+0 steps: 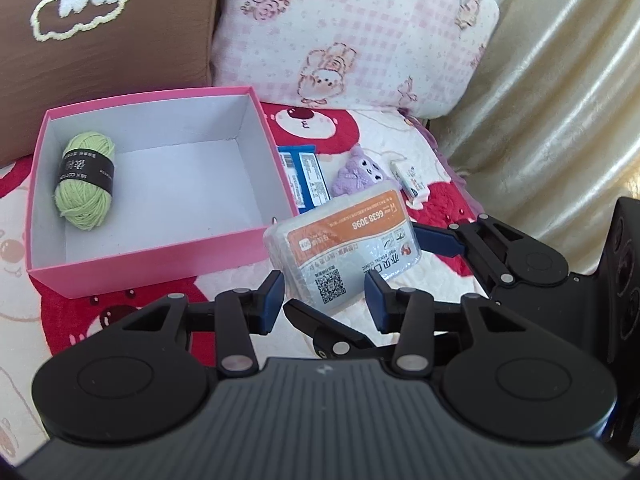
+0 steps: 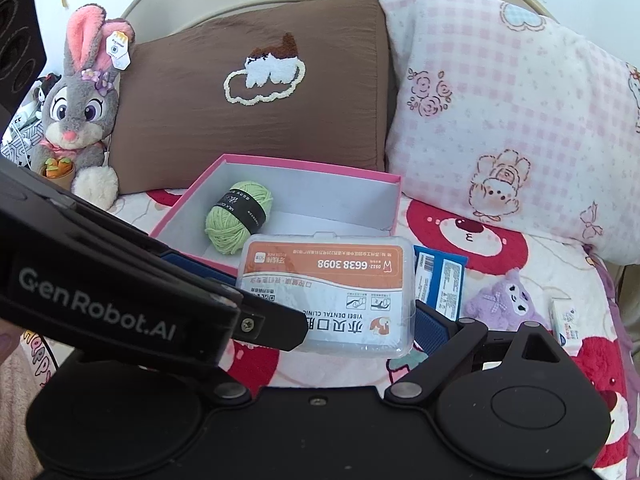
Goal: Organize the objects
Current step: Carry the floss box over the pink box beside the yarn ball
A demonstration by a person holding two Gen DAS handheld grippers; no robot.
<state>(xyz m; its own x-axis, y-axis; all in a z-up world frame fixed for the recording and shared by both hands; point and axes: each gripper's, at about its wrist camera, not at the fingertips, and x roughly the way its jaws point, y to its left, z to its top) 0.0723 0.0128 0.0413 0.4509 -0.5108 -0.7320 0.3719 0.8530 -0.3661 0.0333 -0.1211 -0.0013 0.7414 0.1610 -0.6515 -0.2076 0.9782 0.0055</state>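
The right gripper (image 2: 362,304) was clamped on a clear, rectangular plastic floss case (image 2: 326,294), held beside the pink cardboard box (image 2: 280,168) with fuzzy green yarn (image 2: 236,220). The left gripper (image 1: 326,300), half open, bracketed the case corner; whether it touched I could not tell.

We list a box (image 1: 256,120) pink outside and white within, holding a pale green yarn ball (image 1: 85,178) with a black band, and a clear plastic case (image 2: 326,296) with an orange and white label. Beside them we note a blue packet (image 2: 440,280) and a lilac plush (image 2: 502,304). We record a brown pillow (image 2: 248,92) with a cream cloud outline, a pink-and-white checked pillow (image 2: 500,112), and a cream bedspread (image 1: 380,136) with red bears.
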